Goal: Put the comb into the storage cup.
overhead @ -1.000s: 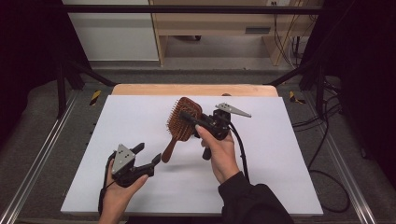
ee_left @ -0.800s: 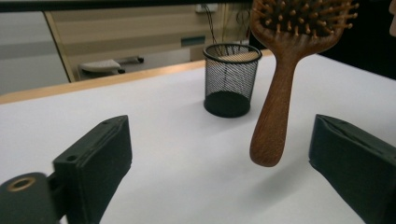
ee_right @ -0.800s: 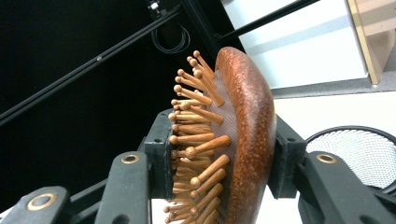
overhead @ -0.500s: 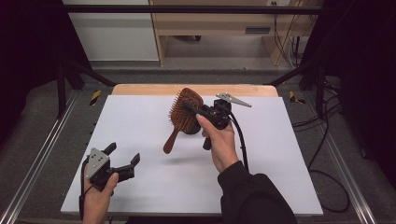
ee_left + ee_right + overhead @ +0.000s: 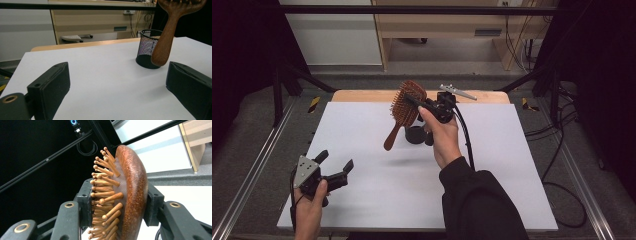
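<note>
The right gripper point(image 5: 416, 102) clamps the hairbrush point(image 5: 404, 109) by its head, handle hanging down over the mesh cup point(image 5: 147, 48), likely to drop it in. The left gripper point(image 5: 334, 165), jaws just opened and empty, hovers near the desk point(image 5: 512, 165) edge. The brush hides much of the cup from above.

A lab: framed rig point(image 5: 257, 165) around white table point(image 5: 377, 195), trailing cables point(image 5: 557, 150).

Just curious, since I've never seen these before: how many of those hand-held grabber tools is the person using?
2. The left gripper is low at the table's near left, jaws open. The right gripper is raised over the middle, clamping a wooden hairbrush.
</note>
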The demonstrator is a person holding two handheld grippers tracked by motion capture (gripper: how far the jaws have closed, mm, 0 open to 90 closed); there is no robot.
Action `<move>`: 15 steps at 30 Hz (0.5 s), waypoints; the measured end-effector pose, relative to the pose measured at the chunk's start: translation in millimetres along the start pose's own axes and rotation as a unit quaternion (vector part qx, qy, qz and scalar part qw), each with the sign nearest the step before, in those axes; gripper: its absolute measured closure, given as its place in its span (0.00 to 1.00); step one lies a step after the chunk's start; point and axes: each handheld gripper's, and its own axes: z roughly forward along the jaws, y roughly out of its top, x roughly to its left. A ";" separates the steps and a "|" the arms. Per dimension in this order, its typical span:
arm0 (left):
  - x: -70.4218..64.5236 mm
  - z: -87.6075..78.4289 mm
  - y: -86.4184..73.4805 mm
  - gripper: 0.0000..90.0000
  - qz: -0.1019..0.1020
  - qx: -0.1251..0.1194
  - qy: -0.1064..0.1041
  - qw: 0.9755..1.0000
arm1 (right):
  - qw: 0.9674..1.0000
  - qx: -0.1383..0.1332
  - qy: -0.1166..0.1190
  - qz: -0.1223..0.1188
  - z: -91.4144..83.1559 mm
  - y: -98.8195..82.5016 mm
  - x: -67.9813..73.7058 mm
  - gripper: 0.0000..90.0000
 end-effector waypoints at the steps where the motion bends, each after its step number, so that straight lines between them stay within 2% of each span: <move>1: 0.6 0.1 0.0 0.06 0.001 -0.001 0.005 1.000 | 1.000 -0.001 -0.001 0.000 0.8 1.1 0.0 0.58; 13: 1.2 2.0 -1.2 0.06 0.002 -0.001 0.006 1.000 | 1.000 -0.009 0.001 0.002 7.9 15.8 2.9 0.58; 15: 1.0 2.1 -1.2 0.06 0.004 -0.002 0.005 1.000 | 1.000 -0.023 -0.002 -0.005 7.7 20.9 4.2 0.58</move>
